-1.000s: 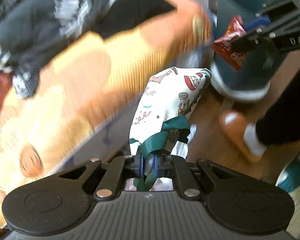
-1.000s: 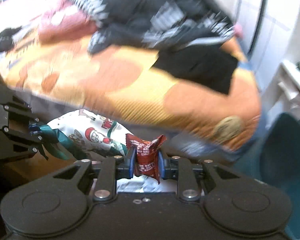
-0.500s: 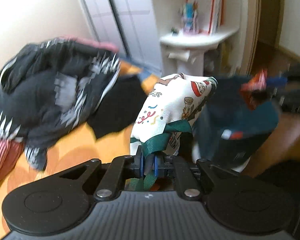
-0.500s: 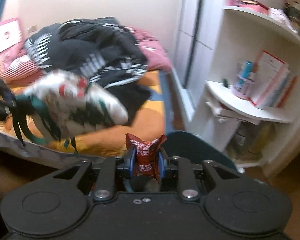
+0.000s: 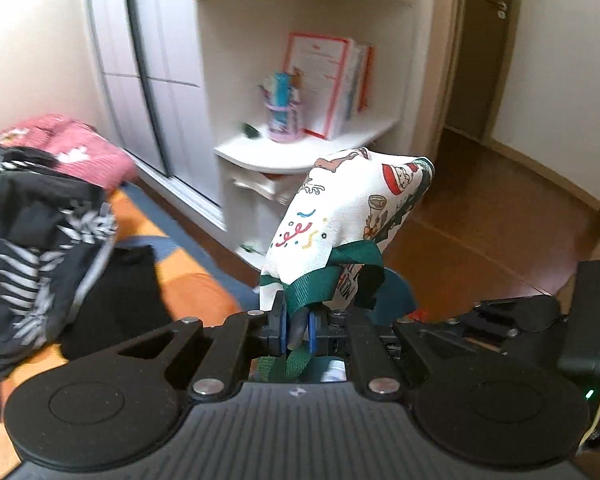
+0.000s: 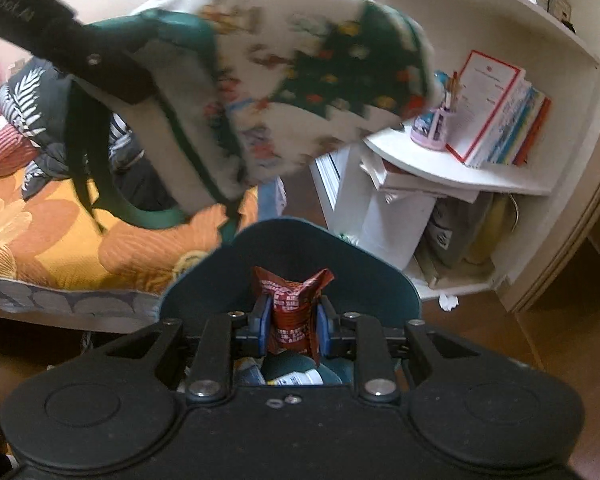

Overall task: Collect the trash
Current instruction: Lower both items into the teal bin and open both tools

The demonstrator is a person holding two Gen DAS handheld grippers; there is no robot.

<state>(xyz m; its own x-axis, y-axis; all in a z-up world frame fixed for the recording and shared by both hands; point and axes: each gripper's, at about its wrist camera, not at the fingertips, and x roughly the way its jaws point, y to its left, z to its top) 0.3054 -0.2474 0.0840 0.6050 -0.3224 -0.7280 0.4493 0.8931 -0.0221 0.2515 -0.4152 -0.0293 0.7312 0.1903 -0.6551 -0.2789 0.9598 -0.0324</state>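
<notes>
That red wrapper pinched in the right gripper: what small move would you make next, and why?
Probably open the right gripper and drop the red wrapper. It hangs right above the open teal bin, where other rubbish already lies, so letting go should land it inside.

From my right wrist view the white cartoon-printed cloth bag with green straps (image 6: 300,80) is smeared by blur, its pictures unreadable. My claw body hides most of the dark teal bin (image 6: 292,264) and the items inside it. The print on the crumpled red wrapper (image 6: 294,308) is too small to read.
</notes>
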